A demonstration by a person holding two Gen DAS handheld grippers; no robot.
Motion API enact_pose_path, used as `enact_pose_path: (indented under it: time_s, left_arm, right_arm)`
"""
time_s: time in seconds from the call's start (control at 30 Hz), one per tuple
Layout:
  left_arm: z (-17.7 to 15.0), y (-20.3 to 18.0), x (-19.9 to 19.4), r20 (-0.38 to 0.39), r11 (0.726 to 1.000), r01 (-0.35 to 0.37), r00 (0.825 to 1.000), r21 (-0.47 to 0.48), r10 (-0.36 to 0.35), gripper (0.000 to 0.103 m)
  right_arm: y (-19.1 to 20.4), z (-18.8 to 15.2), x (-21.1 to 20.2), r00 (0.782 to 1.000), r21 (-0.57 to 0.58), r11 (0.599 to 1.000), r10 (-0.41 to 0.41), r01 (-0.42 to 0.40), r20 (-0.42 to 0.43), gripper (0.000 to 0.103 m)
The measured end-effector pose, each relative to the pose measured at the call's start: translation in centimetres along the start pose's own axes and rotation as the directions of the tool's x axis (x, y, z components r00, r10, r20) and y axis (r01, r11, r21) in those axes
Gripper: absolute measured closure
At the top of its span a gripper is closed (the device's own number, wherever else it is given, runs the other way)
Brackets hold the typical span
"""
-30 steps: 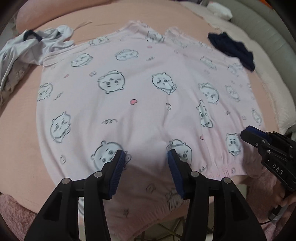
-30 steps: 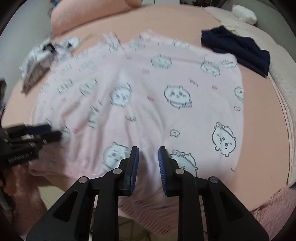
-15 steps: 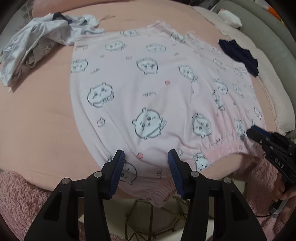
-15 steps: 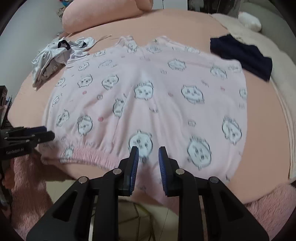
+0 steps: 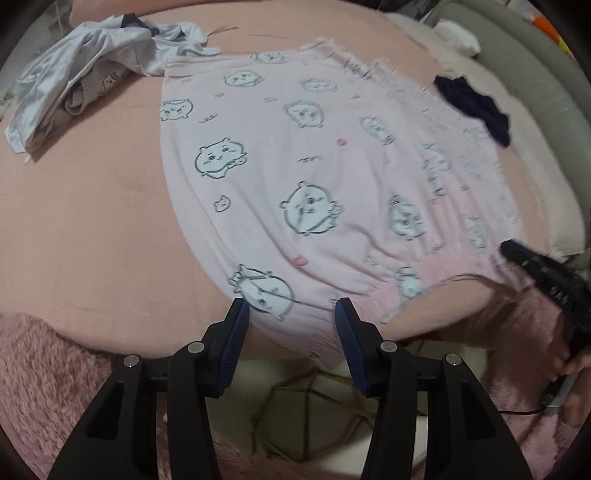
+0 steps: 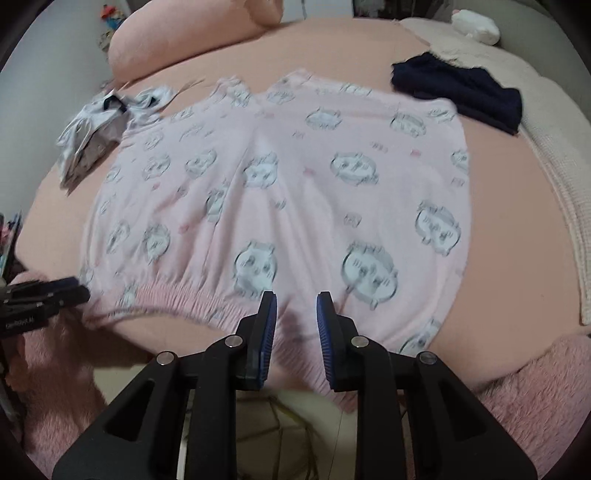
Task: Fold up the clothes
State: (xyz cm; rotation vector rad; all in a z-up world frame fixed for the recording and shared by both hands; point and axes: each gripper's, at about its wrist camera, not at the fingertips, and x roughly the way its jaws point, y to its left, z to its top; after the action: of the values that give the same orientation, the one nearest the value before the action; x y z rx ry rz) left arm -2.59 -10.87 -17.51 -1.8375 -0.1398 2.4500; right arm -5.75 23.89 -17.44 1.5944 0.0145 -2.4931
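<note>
A pale pink garment (image 5: 332, 166) printed with cartoon animal faces lies spread flat on the peach bed (image 5: 92, 221). Its gathered elastic waistband (image 6: 177, 295) droops over the bed's front edge. My left gripper (image 5: 291, 310) is open, its fingertips just short of the waistband's left part, with nothing between them. My right gripper (image 6: 295, 302) is open with a narrower gap, hovering at the waistband's right part with no cloth between the pads. Each gripper shows in the other's view: the right gripper (image 5: 517, 254) by the waistband's right end, the left gripper (image 6: 48, 291) by its left end.
A crumpled pale grey-blue garment (image 5: 92, 66) lies at the far left, a navy garment (image 6: 461, 92) at the far right. A pink pillow (image 6: 184, 40) and a white plush (image 6: 476, 26) sit at the back. A fuzzy pink blanket (image 6: 535, 387) hangs along the front edge.
Both grippers drew back from over the garment to its waistband at the bed's front edge. The left view swung toward the garment's left side. Jaw gaps are unchanged.
</note>
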Motion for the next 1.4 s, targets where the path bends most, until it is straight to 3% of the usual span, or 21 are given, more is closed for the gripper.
enact_pose_path:
  time_s: [0.23,0.33,0.37,0.43,0.5,0.63,0.8,0.97,1.07,1.2,1.4]
  left_arm:
    - [-1.0,-0.3,0.1,-0.066,0.999,-0.033,0.997,0.028,0.035,0.052]
    - [-0.7,-0.4,-1.2,-0.035,0.994,0.100,0.994,-0.046,-0.102,0.053]
    - [-0.4,-0.3,-2.0,-0.004,0.983,0.169,0.986,-0.074,-0.169,0.053]
    - [0.7,-0.9,-3.2,0.067,0.973,0.222,0.974,-0.064,-0.218,0.051]
    - [2.4,-2.4,-2.6,0.078,0.987,0.163,0.984,0.000,-0.163,0.051]
    - [1.7,-1.5,0.6,-0.043,0.998,0.040,0.998,0.053,-0.037,0.052]
    - [1.3,-0.2,-0.4,-0.009,0.995,0.085,0.996,0.056,-0.085,0.051]
    - [5.8,0.3,-1.5,0.128,0.991,0.068,0.988,0.111,-0.082,0.051]
    - [10.8,1.2,-0.3,0.173,0.994,0.066,0.982,0.092,-0.081,0.051]
    - [17.5,0.9,2.2,0.210,0.996,0.040,0.976,0.077,-0.055,0.051]
    - [22.9,3.2,4.4,0.238,0.999,0.041,0.970,0.033,-0.048,0.051]
  right_arm:
    - [-1.4,-1.1,0.2,0.999,0.040,0.999,0.003,-0.002,-0.046,0.081]
    - [-2.0,-1.2,-0.9,1.000,0.082,0.996,0.021,-0.020,-0.015,0.081]
    - [-2.2,-1.3,-1.3,1.000,0.096,0.995,0.027,-0.027,-0.004,0.081]
    - [-2.6,-1.3,-2.0,0.999,0.122,0.992,0.030,-0.033,0.020,0.081]
    - [-2.6,-0.6,-1.6,1.000,0.112,0.994,-0.006,0.003,0.026,0.081]
    - [-1.7,1.6,-1.4,1.000,0.065,0.998,0.004,-0.005,0.029,0.081]
    - [-0.5,4.6,-1.5,0.998,0.010,0.999,0.038,-0.039,0.042,0.081]
    - [0.8,7.6,-1.5,0.996,-0.045,0.996,0.074,-0.071,0.052,0.081]
    - [1.5,9.3,-1.6,0.994,-0.078,0.993,0.095,-0.090,0.058,0.081]
    - [4.5,16.1,1.6,0.993,-0.149,0.984,0.109,-0.102,0.045,0.081]
    - [7.9,24.8,9.4,0.992,-0.198,0.972,0.124,-0.124,-0.014,0.081]
